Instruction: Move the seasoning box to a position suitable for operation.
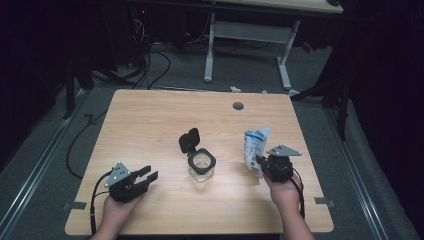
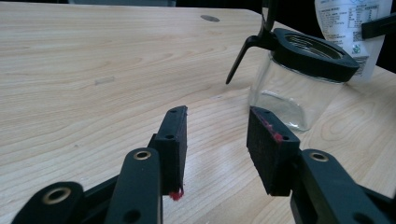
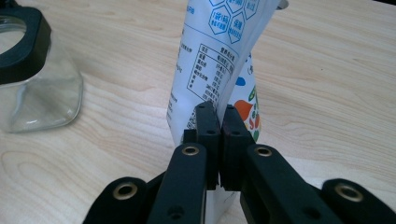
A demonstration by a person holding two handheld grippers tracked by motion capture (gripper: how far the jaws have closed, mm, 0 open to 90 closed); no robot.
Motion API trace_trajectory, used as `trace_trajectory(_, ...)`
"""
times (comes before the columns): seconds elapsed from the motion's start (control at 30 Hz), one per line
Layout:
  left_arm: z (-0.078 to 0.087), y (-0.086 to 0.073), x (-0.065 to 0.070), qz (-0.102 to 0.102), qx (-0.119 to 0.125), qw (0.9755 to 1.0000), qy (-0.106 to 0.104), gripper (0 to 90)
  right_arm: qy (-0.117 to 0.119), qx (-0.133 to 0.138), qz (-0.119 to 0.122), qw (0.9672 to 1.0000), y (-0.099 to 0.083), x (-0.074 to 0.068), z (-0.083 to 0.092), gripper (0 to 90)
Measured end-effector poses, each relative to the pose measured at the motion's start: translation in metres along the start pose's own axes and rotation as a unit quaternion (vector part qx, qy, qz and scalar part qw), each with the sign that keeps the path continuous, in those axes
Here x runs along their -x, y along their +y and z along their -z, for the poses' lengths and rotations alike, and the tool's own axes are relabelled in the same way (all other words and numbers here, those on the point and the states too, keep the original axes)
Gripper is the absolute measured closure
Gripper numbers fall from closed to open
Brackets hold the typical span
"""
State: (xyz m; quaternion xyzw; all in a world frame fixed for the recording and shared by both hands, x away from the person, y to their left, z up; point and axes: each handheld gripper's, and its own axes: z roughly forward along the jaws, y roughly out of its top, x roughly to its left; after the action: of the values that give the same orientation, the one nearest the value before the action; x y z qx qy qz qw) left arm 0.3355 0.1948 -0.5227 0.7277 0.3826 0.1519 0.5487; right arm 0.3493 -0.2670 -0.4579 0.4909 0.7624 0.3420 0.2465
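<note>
A clear glass jar (image 1: 201, 166) with a black square collar and its black lid flipped up stands in the middle of the wooden table (image 1: 150, 120). A white printed pouch (image 1: 254, 146) stands upright to the jar's right. My right gripper (image 1: 261, 163) is shut on the pouch's lower edge; in the right gripper view the jaws pinch the pouch (image 3: 219, 60) flat, with the jar (image 3: 35, 79) at the left. My left gripper (image 1: 148, 175) sits at the table's front left, open, with nothing between its pads. The left gripper view shows the jar (image 2: 299, 74) ahead to the right.
A round grey grommet (image 1: 238, 106) sits near the table's far edge. Beyond the table stand a white desk frame (image 1: 247, 45) and loose cables on the grey floor. Bare wood stretches across the table's left half and back.
</note>
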Motion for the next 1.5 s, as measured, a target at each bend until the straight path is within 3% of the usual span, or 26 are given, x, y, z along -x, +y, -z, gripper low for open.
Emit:
trace_trajectory(0.2, -0.001, 0.001, 0.005, -0.012, 0.002, 0.9999, -0.011, 54.9, 0.009, -0.035, 0.028, 0.999, 0.006, -0.006, 0.009, 89.2)
trace_trajectory(0.5, -0.002, 0.0, 0.009, -0.016, 0.002, 0.9998, -0.013, 53.0, 0.037, -0.091, 0.055, 0.9936, 0.016, -0.012, 0.02, 89.2)
trace_trajectory(0.67, -0.001, 0.0, 0.009, -0.016, 0.004, 0.9998, -0.012, 52.8, 0.049, -0.11, 0.056, 0.9911, 0.018, -0.012, 0.022, 89.2)
trace_trajectory(0.93, 0.0, 0.0, 0.01, -0.014, 0.005, 0.9998, -0.014, 52.6, 0.045, -0.147, 0.051, 0.9868, 0.024, -0.011, 0.025, 89.3)
trace_trajectory(1.4, -0.001, 0.001, 0.013, -0.019, 0.006, 0.9997, -0.016, 52.3, 0.054, -0.221, 0.07, 0.9712, 0.037, -0.009, 0.028, 89.7)
trace_trajectory(1.5, -0.002, 0.001, 0.014, -0.02, 0.006, 0.9996, -0.018, 52.3, 0.052, -0.239, 0.083, 0.9661, 0.04, -0.01, 0.028, 89.9)
